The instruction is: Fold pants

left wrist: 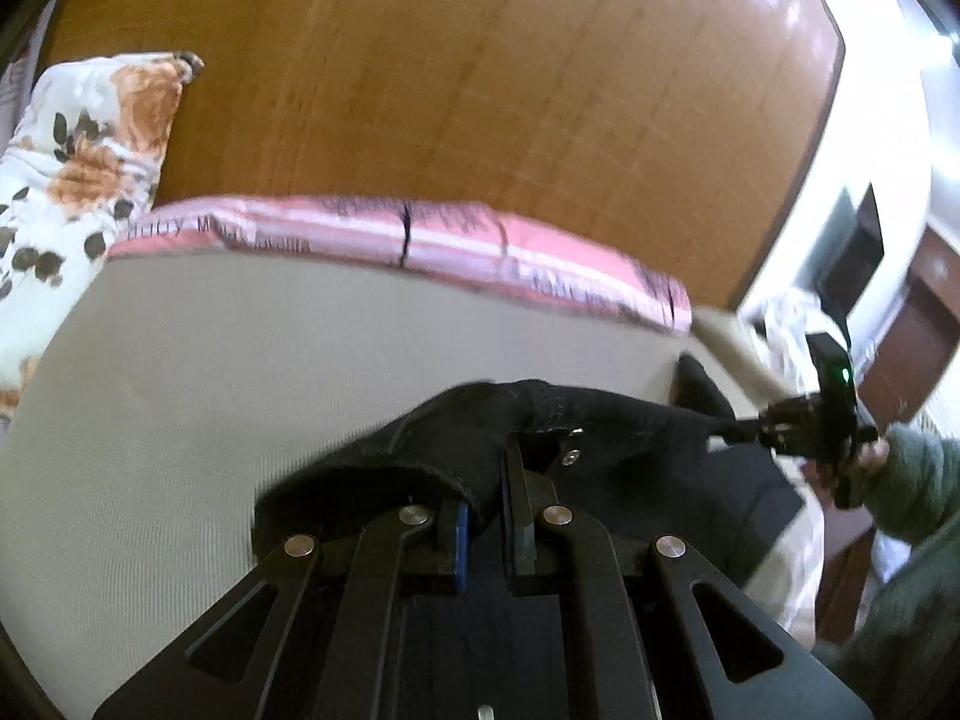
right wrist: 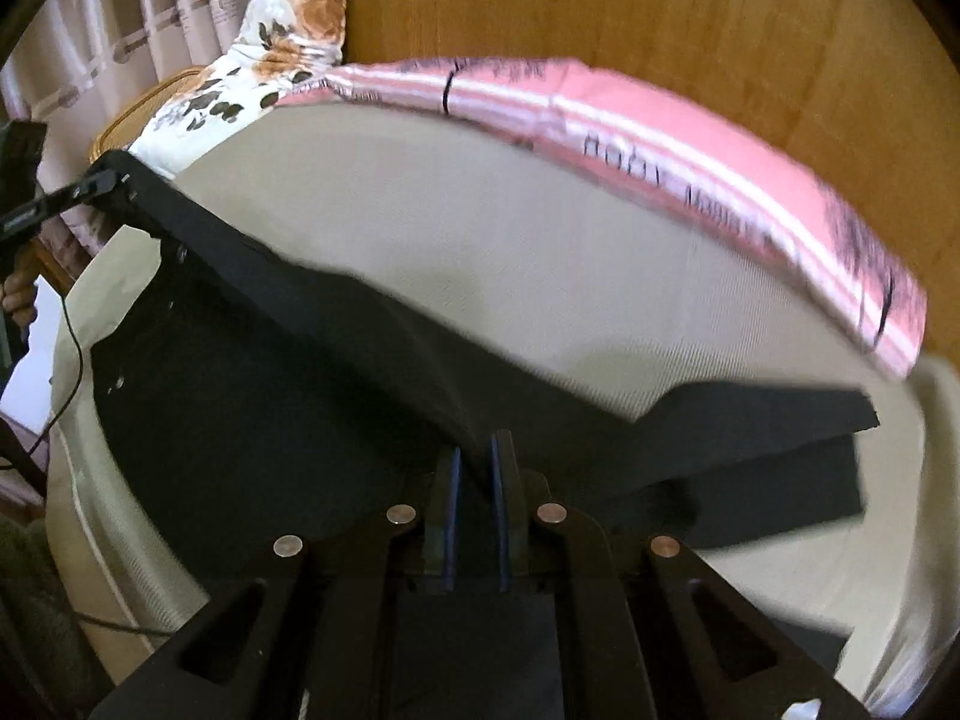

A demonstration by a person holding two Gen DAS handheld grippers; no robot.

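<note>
Black pants (right wrist: 288, 372) hang stretched between my two grippers above a beige bed sheet (right wrist: 480, 240). My left gripper (left wrist: 486, 480) is shut on the pants' waistband (left wrist: 456, 426) near a metal button. It also shows at the far left of the right wrist view (right wrist: 102, 183), holding the waistband corner. My right gripper (right wrist: 476, 462) is shut on the pants' upper edge; the legs (right wrist: 780, 456) trail right onto the sheet. The right gripper shows in the left wrist view (left wrist: 744, 420), pinching the cloth.
A pink striped blanket (left wrist: 420, 234) lies folded along the bed's far side against a wooden headboard (left wrist: 480, 60). A floral pillow (left wrist: 78, 168) sits at the left. A wicker basket (right wrist: 129, 108) and curtains stand beyond the bed.
</note>
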